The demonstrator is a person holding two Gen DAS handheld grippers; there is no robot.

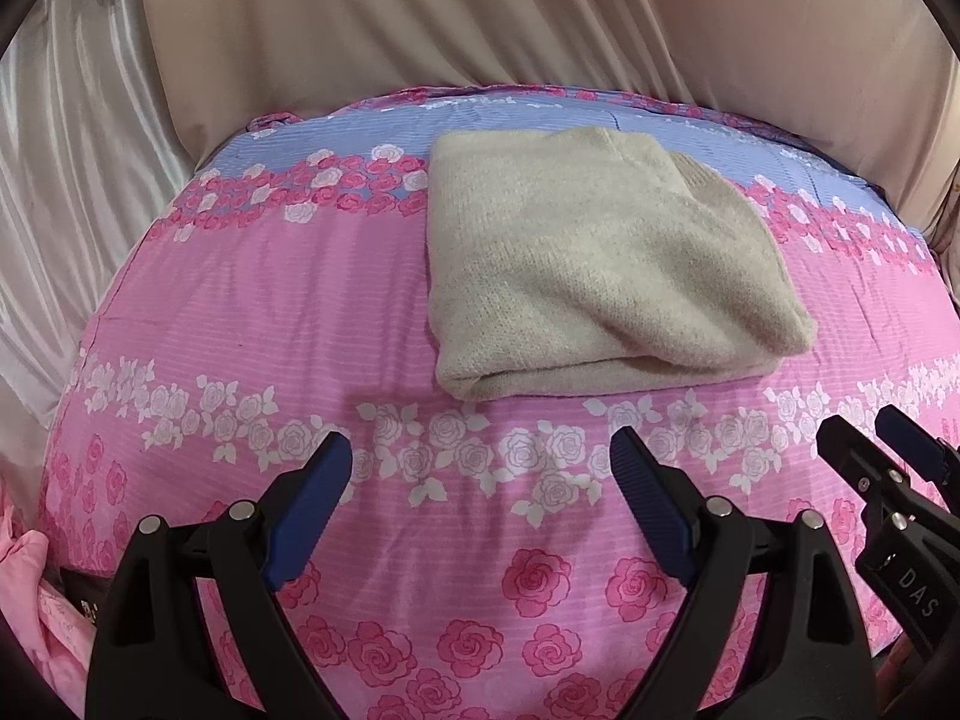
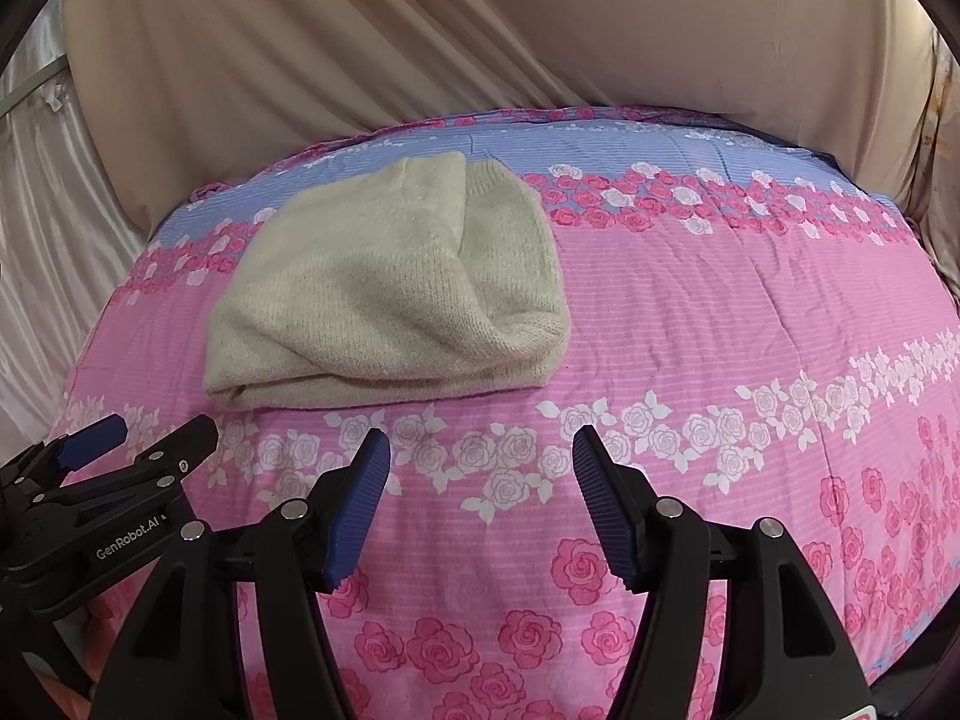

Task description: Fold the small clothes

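A: Where's the sweater [image 1: 600, 276]?
B: Folded, flat on the bed [image 1: 270, 312], toward the far side, left of middle.
A: Grippers?
B: Both near the front edge, well apart from the sweater. Left gripper [image 1: 480, 468] before it, right gripper [image 2: 480, 456] just beside on the right.
A: Behind the bed?
B: Curtain [image 2: 480, 30], along the far edge.
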